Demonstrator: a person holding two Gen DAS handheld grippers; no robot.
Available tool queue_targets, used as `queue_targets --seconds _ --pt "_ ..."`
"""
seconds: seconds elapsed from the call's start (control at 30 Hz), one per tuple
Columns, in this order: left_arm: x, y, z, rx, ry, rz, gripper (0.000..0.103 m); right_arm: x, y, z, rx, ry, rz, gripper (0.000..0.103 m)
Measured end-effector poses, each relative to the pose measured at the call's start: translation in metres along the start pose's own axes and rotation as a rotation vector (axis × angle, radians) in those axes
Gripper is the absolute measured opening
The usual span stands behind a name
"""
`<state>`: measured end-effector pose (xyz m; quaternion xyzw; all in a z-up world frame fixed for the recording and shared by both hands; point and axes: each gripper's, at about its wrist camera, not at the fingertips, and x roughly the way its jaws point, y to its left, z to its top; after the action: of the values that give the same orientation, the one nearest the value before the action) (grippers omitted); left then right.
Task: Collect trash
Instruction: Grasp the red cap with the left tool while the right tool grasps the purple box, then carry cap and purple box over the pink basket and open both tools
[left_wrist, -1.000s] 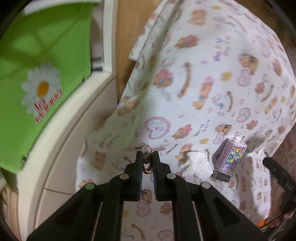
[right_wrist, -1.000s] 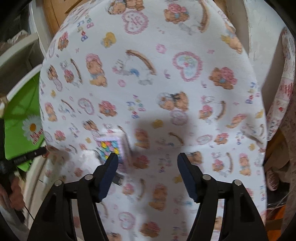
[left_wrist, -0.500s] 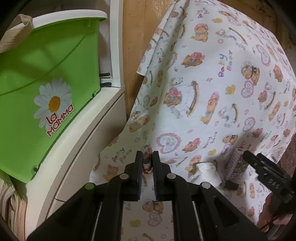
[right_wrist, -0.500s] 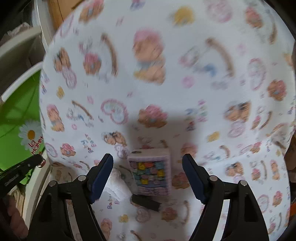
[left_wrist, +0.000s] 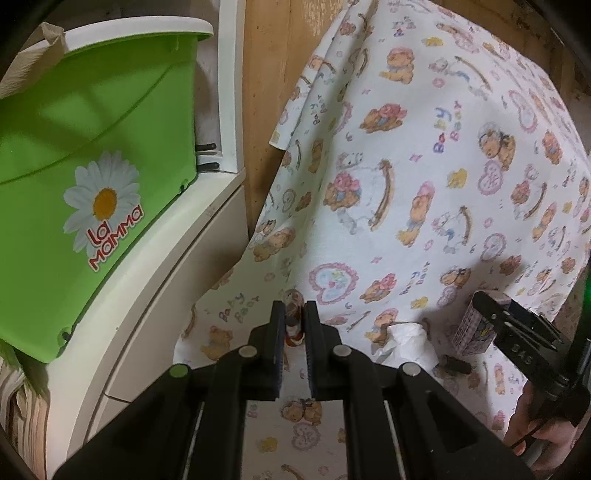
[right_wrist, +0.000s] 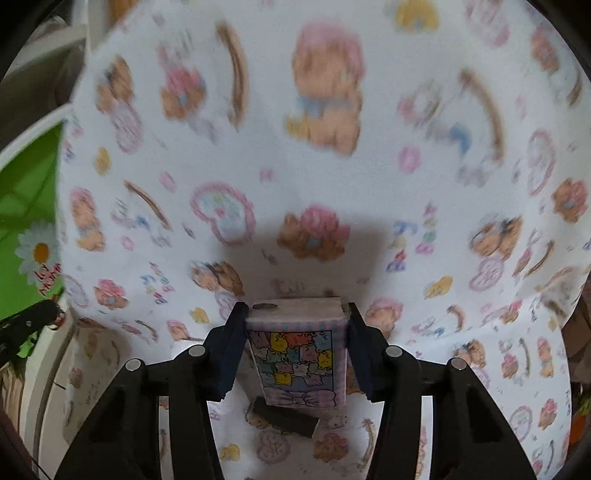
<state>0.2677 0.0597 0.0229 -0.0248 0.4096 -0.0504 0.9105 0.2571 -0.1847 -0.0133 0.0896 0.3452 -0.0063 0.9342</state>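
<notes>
My left gripper (left_wrist: 294, 317) is shut on a small brown wrapper scrap (left_wrist: 293, 308), held above the bear-print cloth (left_wrist: 424, 177). My right gripper (right_wrist: 295, 325) has its jaws around a small pastel carton with a bear patchwork print (right_wrist: 299, 354); the pads sit at both its sides. The same carton (left_wrist: 474, 332) and the right gripper (left_wrist: 517, 339) show at the right of the left wrist view. A crumpled white tissue (left_wrist: 404, 343) and a short dark stick-like piece (left_wrist: 456, 365) lie on the cloth; the dark piece (right_wrist: 282, 421) lies just below the carton.
A green bin with a daisy logo and white rim (left_wrist: 85, 177) stands on a cream cabinet (left_wrist: 155, 295) at the left; it also shows in the right wrist view (right_wrist: 29, 206). A wooden panel (left_wrist: 266, 74) rises behind the cloth.
My right gripper has moved down onto the carton and narrowed its jaws around it. My left gripper keeps the scrap and has drawn back, bringing more of the green bin into view.
</notes>
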Motion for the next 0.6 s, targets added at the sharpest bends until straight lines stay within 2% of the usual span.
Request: queue_targets --seconds 0.1,0.2,0.27,0.4,0.5,0.6 --pt "-0.006 -0.001 -0.002 -0.003 0.003 -0.03 0.009 -0.021 -0.005 0.002 -0.011 -0.041 0.079 0.053" --pt "-0.008 -0.004 -0.012 0.014 0.02 0.006 0.009 -0.041 -0.018 0.001 -0.009 -0.065 0.144 0.053" --pt "-0.009 -0.003 -0.021 -0.011 0.049 -0.016 0.009 -0.052 -0.028 -0.002 0.008 -0.061 0.188 0.053" --pt "-0.029 -0.013 -0.031 -0.021 0.042 -0.059 0.009 -0.064 -0.041 -0.01 0.019 -0.048 0.191 0.054" --pt "-0.049 -0.019 -0.04 -0.057 0.035 -0.132 0.009 -0.078 -0.043 -0.022 0.011 -0.045 0.203 0.054" --pt "-0.067 -0.032 -0.056 -0.043 0.008 -0.132 0.009 -0.107 -0.049 -0.024 0.007 -0.062 0.224 0.054"
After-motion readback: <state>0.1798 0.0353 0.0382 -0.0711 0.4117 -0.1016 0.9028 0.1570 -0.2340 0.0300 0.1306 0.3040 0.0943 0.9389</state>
